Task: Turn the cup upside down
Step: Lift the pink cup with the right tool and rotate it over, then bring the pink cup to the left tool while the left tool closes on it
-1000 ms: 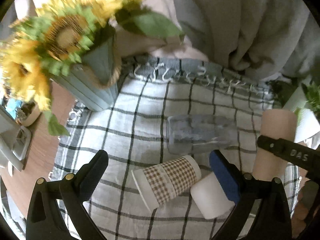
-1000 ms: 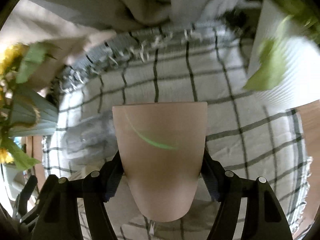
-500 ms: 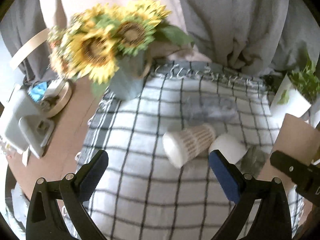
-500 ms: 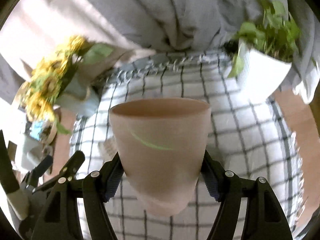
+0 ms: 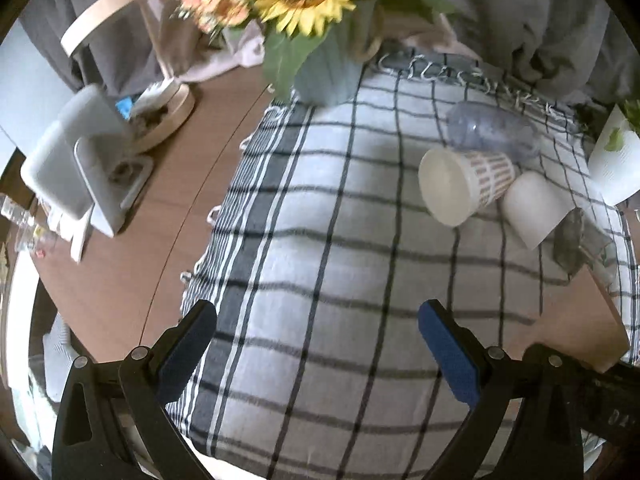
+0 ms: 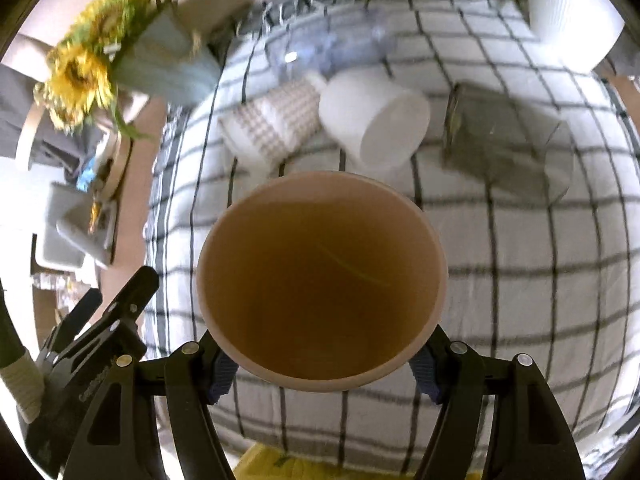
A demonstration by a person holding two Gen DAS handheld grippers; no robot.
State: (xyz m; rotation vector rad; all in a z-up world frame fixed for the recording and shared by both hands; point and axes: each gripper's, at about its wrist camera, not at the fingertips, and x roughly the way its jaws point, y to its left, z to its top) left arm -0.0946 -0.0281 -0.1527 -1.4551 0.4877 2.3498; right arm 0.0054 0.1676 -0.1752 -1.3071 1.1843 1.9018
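On the left, the left gripper (image 5: 316, 336) hangs above the checked cloth (image 5: 320, 264) that covers the table (image 5: 132, 240), its fingers wide apart and holding nothing. Toward the far side of the cloth, a gingham-patterned paper cup (image 5: 466, 184), a white cup (image 5: 534, 208) and a clear plastic cup (image 5: 490, 132) lie on their sides, close together. On the right, the right gripper (image 6: 322, 364) has its fingers closed on the lower body of a terracotta-pink cup (image 6: 320, 276), held in the air over the near middle of the cloth with its open mouth facing the camera.

The grip looks low on a tapered wall, so the cup could slip or twist during the turn. Coming down too far back, it could knock the lying cups.

A second ago the pink cup showed its side wall; now its inside shows. The left gripper has drawn back from the lying cups.
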